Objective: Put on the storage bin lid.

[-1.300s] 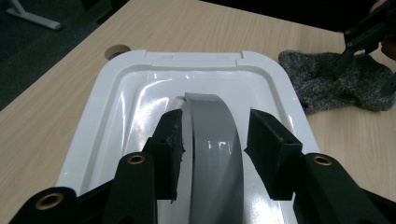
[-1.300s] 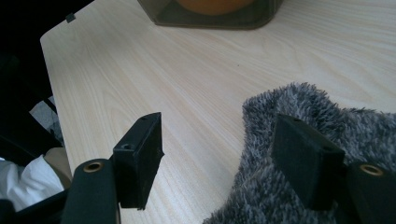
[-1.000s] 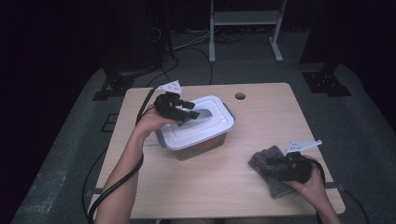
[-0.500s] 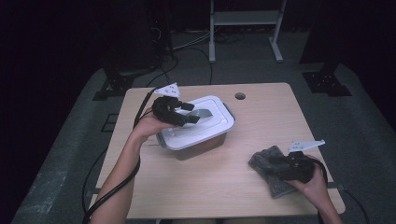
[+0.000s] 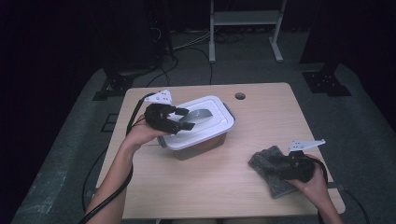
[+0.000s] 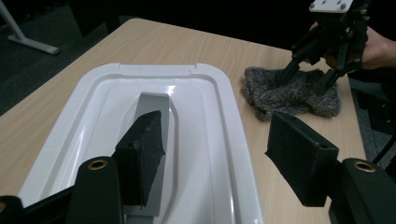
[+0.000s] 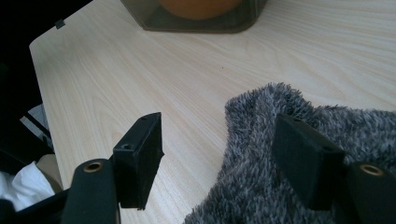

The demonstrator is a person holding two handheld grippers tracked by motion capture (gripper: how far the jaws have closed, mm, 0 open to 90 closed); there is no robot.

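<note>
On the table [image 5: 205,182]:
box: white-lidded clear plastic container [image 5: 198,126] sits mid-table
left gripper [image 6: 215,158]: over the lid's grey handle [image 6: 152,105], jaws just been opening, nothing pinched
right gripper [image 7: 219,154]: jaws wide over the fuzzy grey cloth [image 7: 299,186], near the right edge

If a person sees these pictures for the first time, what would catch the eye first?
Probably the white lid of the plastic container near the middle of the wooden table, with its grey handle. The left gripper hangs just above it, and its jaws have just been opening with nothing between them. Near the right edge, the right gripper stands open over a fuzzy grey cloth.
</note>
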